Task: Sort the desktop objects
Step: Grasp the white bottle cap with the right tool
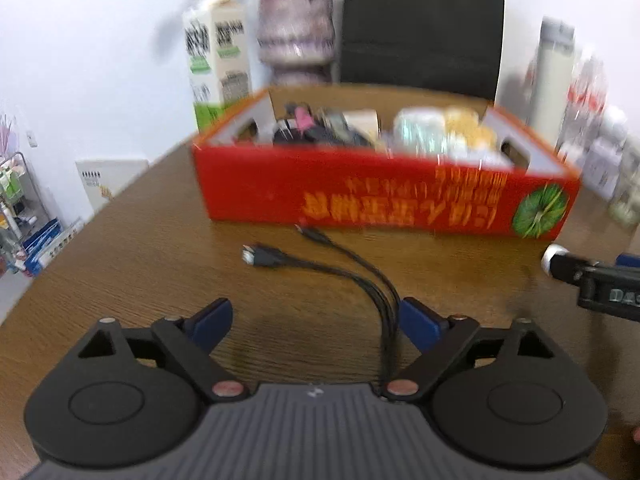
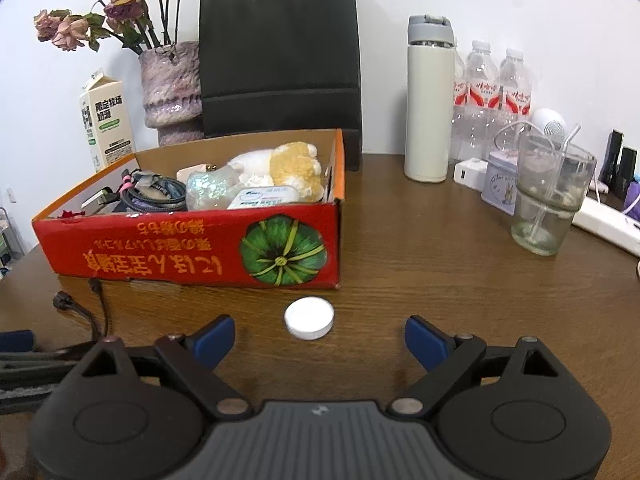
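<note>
A red cardboard box (image 1: 384, 200) (image 2: 188, 256) stands on the brown table and holds a plush toy (image 2: 280, 168), cables and small items. A black multi-head cable (image 1: 320, 260) lies in front of it and runs back past the inside of my left gripper's right finger. My left gripper (image 1: 316, 324) is open and empty. A small white round object (image 2: 309, 317) lies on the table just ahead of my right gripper (image 2: 319, 338), which is open and empty. The cable ends (image 2: 80, 304) show at the right wrist view's left.
Behind the box stand a milk carton (image 2: 106, 120), a vase of dried roses (image 2: 170, 88) and a black paper bag (image 2: 280, 56). To the right are a white thermos (image 2: 428, 104), water bottles (image 2: 496, 92), a glass with a straw (image 2: 550, 200) and a power strip (image 2: 608, 220).
</note>
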{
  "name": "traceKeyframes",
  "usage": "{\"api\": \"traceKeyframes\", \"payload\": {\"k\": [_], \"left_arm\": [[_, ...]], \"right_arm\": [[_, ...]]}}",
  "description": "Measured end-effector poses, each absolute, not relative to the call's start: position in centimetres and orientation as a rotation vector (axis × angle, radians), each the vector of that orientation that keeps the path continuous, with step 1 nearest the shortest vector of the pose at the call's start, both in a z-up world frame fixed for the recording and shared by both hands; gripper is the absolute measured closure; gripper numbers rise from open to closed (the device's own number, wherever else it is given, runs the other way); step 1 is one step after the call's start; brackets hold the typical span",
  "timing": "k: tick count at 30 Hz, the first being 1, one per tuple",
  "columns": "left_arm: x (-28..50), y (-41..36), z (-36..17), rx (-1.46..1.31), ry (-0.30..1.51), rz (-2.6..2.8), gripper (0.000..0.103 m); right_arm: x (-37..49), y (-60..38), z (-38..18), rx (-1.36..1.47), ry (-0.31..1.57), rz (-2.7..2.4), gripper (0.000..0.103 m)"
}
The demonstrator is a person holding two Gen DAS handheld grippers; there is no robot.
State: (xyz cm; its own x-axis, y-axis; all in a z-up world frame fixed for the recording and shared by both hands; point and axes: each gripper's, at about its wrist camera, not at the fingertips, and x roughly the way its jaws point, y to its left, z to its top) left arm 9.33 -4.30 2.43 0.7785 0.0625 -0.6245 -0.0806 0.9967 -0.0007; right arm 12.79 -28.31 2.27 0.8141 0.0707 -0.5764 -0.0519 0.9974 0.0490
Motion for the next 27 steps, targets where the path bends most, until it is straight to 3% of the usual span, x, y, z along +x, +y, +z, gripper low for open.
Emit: {"api": "traceKeyframes", "payload": {"k": [6,11,17,19,20,21,22,23,25,27], "left_arm": [[9.9,-1.9,4.5,-0.102,0.723,-0.010,0.007],[11.5,-5.0,3.7,-0.036,0.726,-0.109,0.007],[11.6,-7.0,1.8,0.061,0.734,-0.056,0.021],[11.4,-7.2,1.6,0.067,0.742,-0.082,0.037],[11.2,-7.4,1.5,0.076,0.733,-0.099,0.052],[11.1,-7.5,1.7,0.086,0.729,-0.120,0.076],[11.0,-7.4,1.8,0.085,0.733,-0.142,0.091],[11.0,-7.4,1.8,0.079,0.738,-0.151,0.097],[10.8,-7.5,1.8,0.079,0.737,-0.157,0.097],[10.5,-7.5,1.8,0.079,0.735,-0.165,0.097]], "right_arm": [[13.8,-31.0,2.3,0.168,0.648,0.097,0.011],[14.4,-33.3,2.5,0.313,0.673,0.134,0.011],[14.8,-35.0,2.3,0.324,0.656,0.089,0.012],[15.2,-34.9,2.1,0.326,0.668,0.106,0.013],[15.3,-34.4,2.0,0.304,0.678,0.126,0.013],[15.5,-33.7,2.0,0.258,0.697,0.146,0.013],[15.7,-32.7,2.1,0.183,0.710,0.162,0.014],[15.7,-31.9,2.1,0.132,0.714,0.171,0.016],[15.8,-30.5,1.9,0.057,0.718,0.190,0.019],[15.8,-29.2,1.9,-0.019,0.715,0.188,0.031]]}}
